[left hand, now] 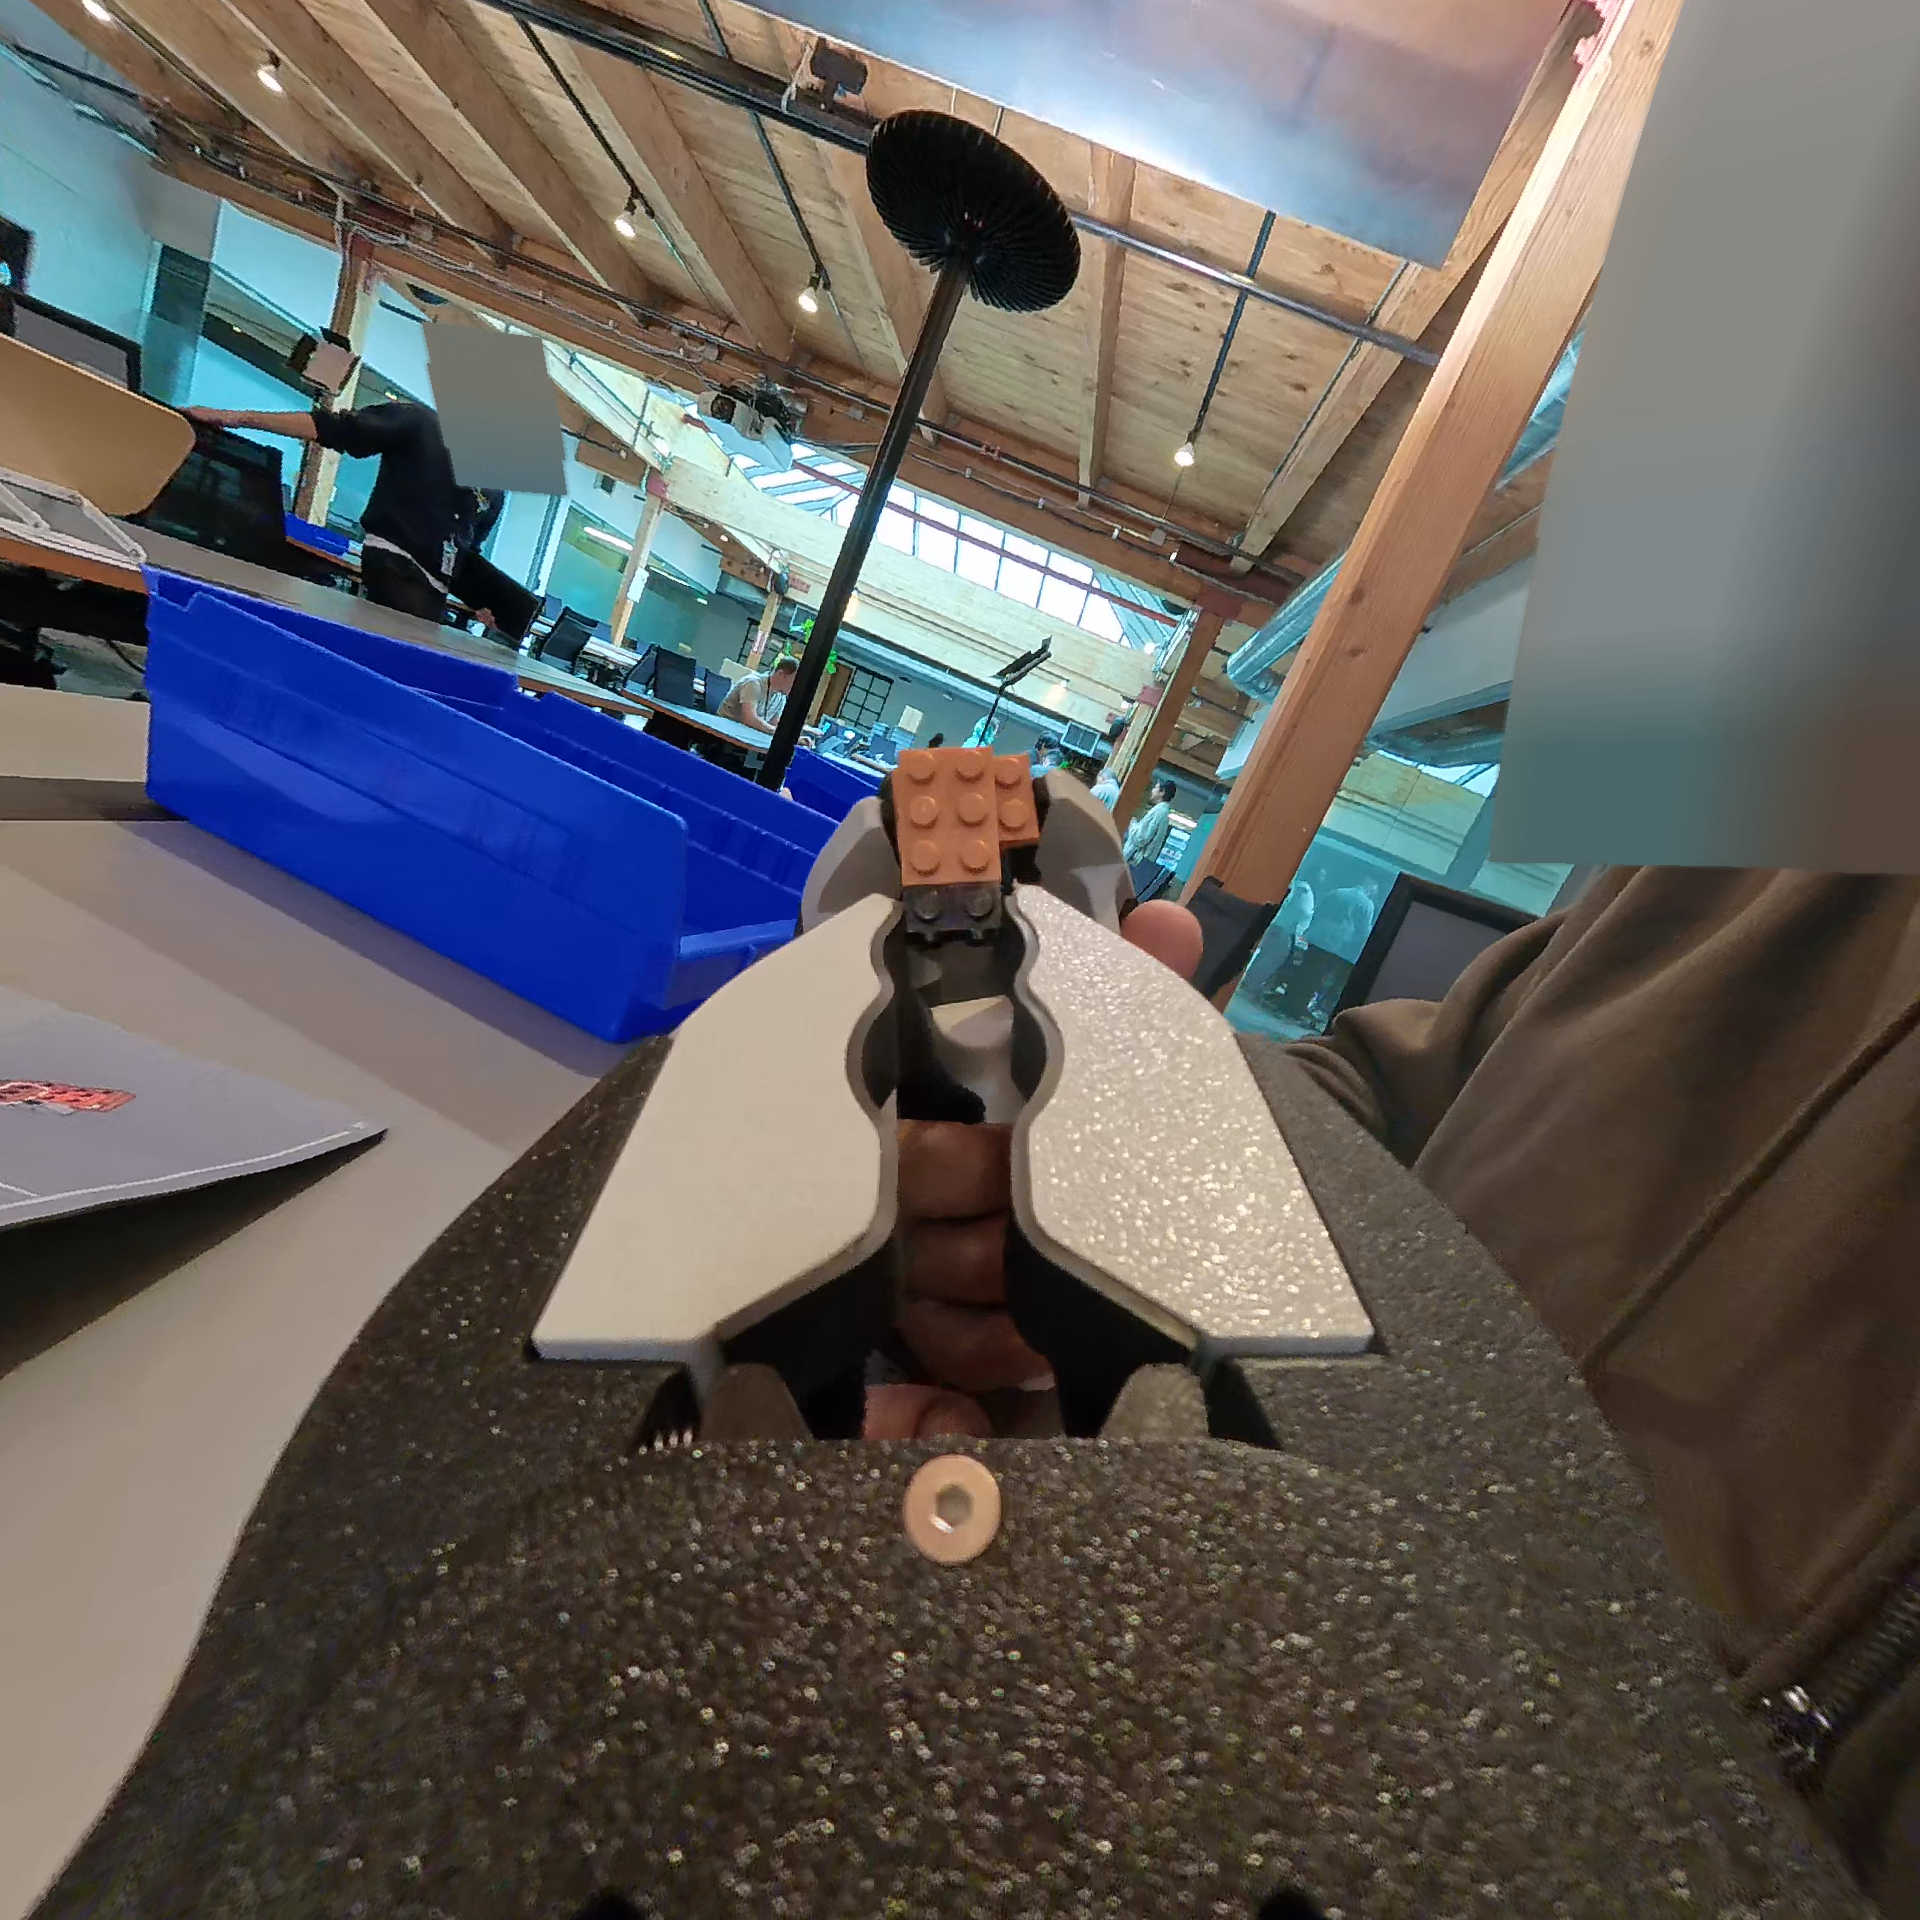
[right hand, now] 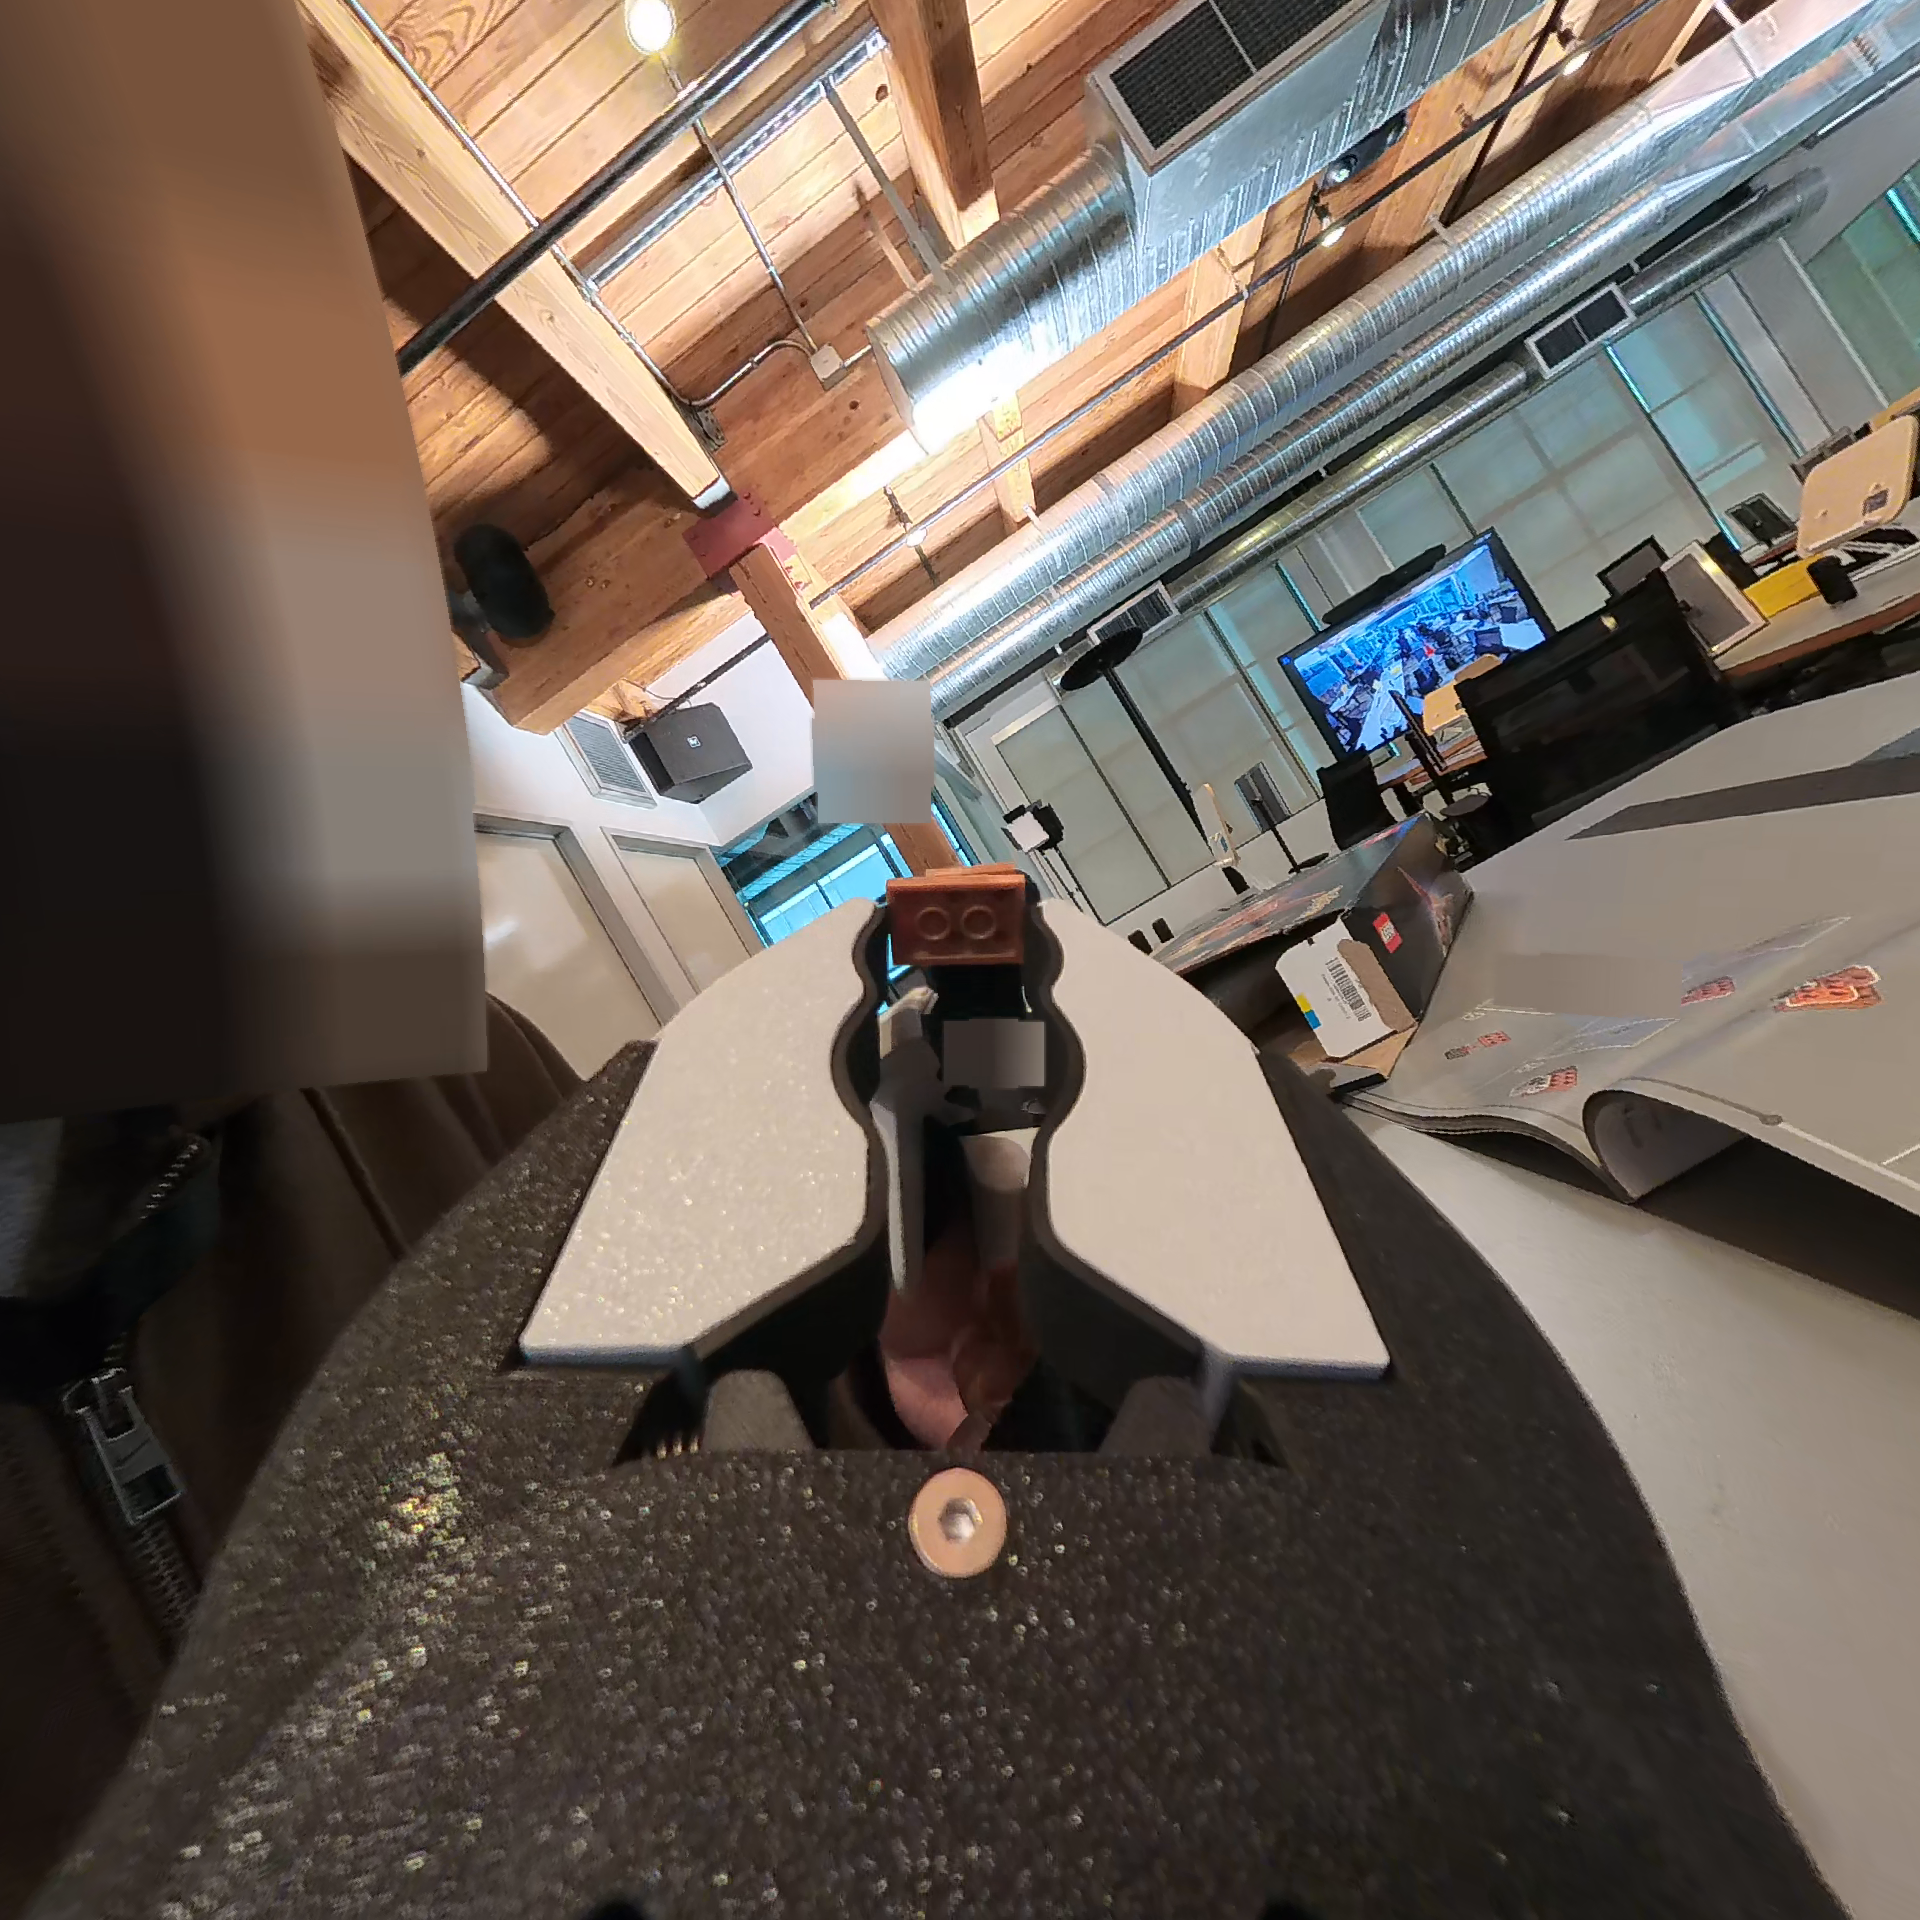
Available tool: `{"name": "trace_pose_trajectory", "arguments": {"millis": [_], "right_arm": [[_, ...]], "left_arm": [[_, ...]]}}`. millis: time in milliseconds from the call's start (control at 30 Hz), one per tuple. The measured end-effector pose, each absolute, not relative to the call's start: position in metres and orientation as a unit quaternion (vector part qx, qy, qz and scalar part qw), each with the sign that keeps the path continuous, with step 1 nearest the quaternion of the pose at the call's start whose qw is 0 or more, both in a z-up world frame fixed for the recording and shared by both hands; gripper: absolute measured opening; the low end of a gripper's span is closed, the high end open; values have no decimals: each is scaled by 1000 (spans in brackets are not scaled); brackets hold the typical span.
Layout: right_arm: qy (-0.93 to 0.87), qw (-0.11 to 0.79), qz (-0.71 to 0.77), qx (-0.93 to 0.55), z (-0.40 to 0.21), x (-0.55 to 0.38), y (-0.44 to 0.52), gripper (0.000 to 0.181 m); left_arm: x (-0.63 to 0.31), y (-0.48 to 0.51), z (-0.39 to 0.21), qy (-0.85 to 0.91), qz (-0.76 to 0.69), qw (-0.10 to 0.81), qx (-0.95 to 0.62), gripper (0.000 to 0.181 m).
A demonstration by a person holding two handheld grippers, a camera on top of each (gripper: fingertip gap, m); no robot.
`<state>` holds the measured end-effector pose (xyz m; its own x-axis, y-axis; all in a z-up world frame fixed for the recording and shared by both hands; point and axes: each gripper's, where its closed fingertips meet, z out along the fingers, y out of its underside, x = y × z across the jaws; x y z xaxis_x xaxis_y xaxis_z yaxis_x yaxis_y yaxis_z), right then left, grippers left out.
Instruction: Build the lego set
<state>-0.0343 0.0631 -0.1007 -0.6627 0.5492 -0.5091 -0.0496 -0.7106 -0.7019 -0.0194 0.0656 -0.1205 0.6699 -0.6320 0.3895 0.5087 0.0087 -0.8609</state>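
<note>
- Left hand-held gripper [left hand: 951, 914] closed on a small orange-and-black assembly [left hand: 951, 831]; right hand-held gripper [right hand: 956, 951] clamps an orange plate [right hand: 956, 923]
- Early stage, in my judgement; instruction booklet [right hand: 1662, 1081] open at 3 o'clock

Timber ceiling [left hand: 644, 135] with silver ducts [right hand: 1195, 488] and spotlights; tall windows [right hand: 1558, 499]; wall screen [right hand: 1418, 639]; grey surface [left hand: 208, 956]; wooden post [left hand: 1423, 499].
</note>
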Motion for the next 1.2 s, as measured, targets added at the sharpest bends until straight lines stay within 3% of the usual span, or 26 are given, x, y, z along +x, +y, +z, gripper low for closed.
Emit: {"name": "trace_pose_trajectory", "arguments": {"millis": [633, 967, 1200], "right_arm": [[-377, 177, 829, -373, -106, -34, 56, 25], [-412, 161, 824, -355, -107, -29, 48, 25], [-429, 159, 818, -349, -108, -27, 44, 25]], "left_arm": [[-18, 67, -128, 108, -323, 705, -622, 17], [-11, 54, -126, 118, -473, 632, -602, 17], [-6, 51, -130, 145, -461, 618, -620, 17]]}}
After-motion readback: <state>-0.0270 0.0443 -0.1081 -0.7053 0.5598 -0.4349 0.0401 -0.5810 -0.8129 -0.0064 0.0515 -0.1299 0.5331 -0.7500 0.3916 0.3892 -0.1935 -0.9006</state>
